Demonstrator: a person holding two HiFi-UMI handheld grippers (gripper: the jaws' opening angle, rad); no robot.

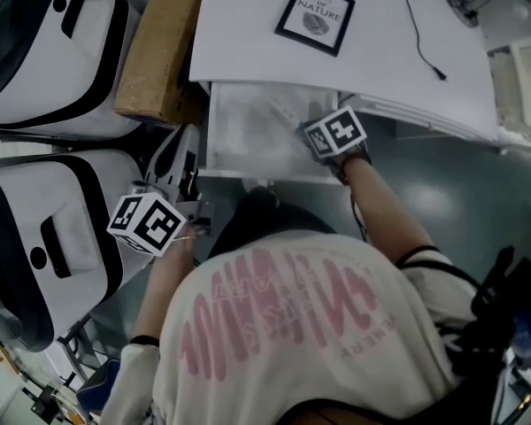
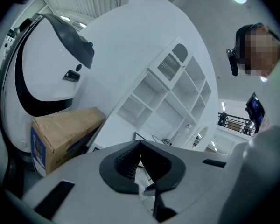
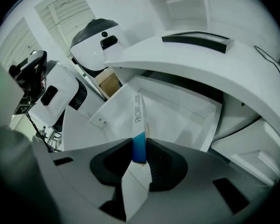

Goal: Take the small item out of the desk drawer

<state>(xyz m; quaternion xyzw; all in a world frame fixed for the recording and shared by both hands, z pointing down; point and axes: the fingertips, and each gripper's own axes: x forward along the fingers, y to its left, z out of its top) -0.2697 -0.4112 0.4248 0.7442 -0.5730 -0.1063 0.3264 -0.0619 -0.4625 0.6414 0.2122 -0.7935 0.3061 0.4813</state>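
Note:
The white desk drawer (image 1: 248, 168) stands pulled out under the desk top (image 1: 248, 51). My right gripper (image 1: 308, 131) reaches into its right side. In the right gripper view that gripper (image 3: 140, 143) is shut on a small white box with a blue band (image 3: 138, 120); the box stands on edge between the pads and sticks out over the drawer floor (image 3: 177, 113). My left gripper (image 1: 184, 153) hangs outside the drawer by its left front corner. Its jaws (image 2: 140, 143) meet at the tips with nothing between them.
A cardboard box (image 1: 159, 42) stands left of the desk. Two white and black pod-shaped machines (image 1: 44, 51) (image 1: 44, 255) fill the left side. A framed print (image 1: 315, 16) and a black cable (image 1: 420, 34) lie on the desk top. The person's back fills the foreground.

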